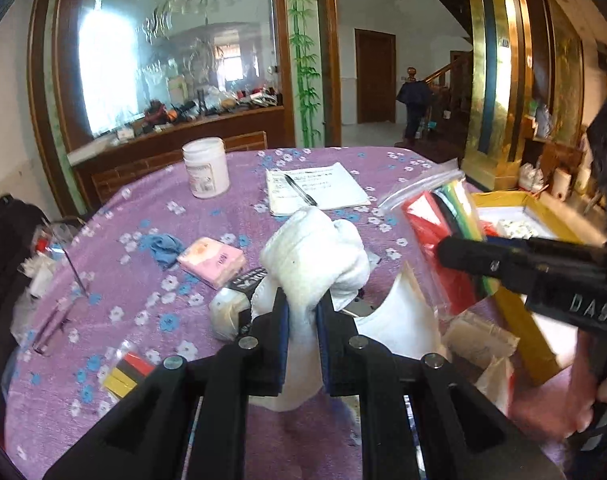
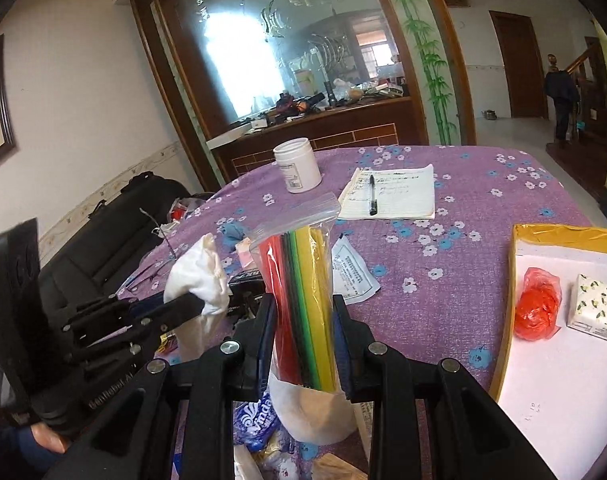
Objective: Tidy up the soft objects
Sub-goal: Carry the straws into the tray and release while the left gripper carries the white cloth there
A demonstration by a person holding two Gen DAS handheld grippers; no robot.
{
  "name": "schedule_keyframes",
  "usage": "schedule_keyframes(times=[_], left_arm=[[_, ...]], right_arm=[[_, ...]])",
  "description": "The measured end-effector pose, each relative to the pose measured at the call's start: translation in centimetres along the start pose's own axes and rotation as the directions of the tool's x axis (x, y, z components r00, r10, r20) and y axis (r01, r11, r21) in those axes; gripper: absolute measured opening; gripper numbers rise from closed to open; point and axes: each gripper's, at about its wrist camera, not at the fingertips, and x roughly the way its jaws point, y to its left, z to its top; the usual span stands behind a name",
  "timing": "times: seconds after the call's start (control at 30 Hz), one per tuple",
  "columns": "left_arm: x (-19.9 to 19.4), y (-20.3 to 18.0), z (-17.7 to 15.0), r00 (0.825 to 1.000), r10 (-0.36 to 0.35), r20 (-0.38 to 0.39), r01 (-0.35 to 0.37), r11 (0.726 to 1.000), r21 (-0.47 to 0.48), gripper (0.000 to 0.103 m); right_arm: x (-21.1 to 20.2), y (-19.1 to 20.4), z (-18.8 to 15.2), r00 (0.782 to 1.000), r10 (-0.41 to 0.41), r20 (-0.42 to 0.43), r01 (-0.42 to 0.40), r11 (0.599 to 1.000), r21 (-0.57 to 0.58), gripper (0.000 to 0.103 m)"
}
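Bare table lies open between the notepad and the box. A jar stands beyond, and packets crowd the near left.

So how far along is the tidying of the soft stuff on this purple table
Done: a red plastic bag and a tissue pack already lie in the yellow-edged box. In hand: the left hand-held gripper is shut on a white cloth; the right hand-held gripper clamps a zip bag of coloured sheets. Left: the pink packet and blue rag still lie on the table.
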Motion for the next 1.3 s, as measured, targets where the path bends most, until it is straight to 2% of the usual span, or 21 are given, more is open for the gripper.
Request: schedule_keyframes(times=[0.27,0.83,1.07,1.3], left_arm=[[-0.1,-0.9,-0.5,0.998,0.055,0.024,-0.056,0.997,0.045,0.012],[-0.2,-1.6,-0.6,0.993,0.104,0.05,-0.107,0.992,0.067,0.012],[-0.1,-1.5,-0.6,0.995,0.091,0.049,-0.093,0.994,0.057,0.012],[-0.8,-1.0,0.1,0.997,0.059,0.04,-0.061,0.998,0.027,0.012]], right_arm=[[-0.5,-1.4,0.2,1.0,-0.018,0.015,0.018,0.999,0.035,0.029],[-0.9,-3.4,0.4,0.999,-0.054,0.007,0.053,0.994,0.092,0.029],[-1.7,-5.1,0.8,0.996,-0.083,0.023,0.079,0.986,0.147,0.029],[-3.0,-9.1,1.1,0.987,-0.158,0.02,0.147,0.952,0.268,0.029]])
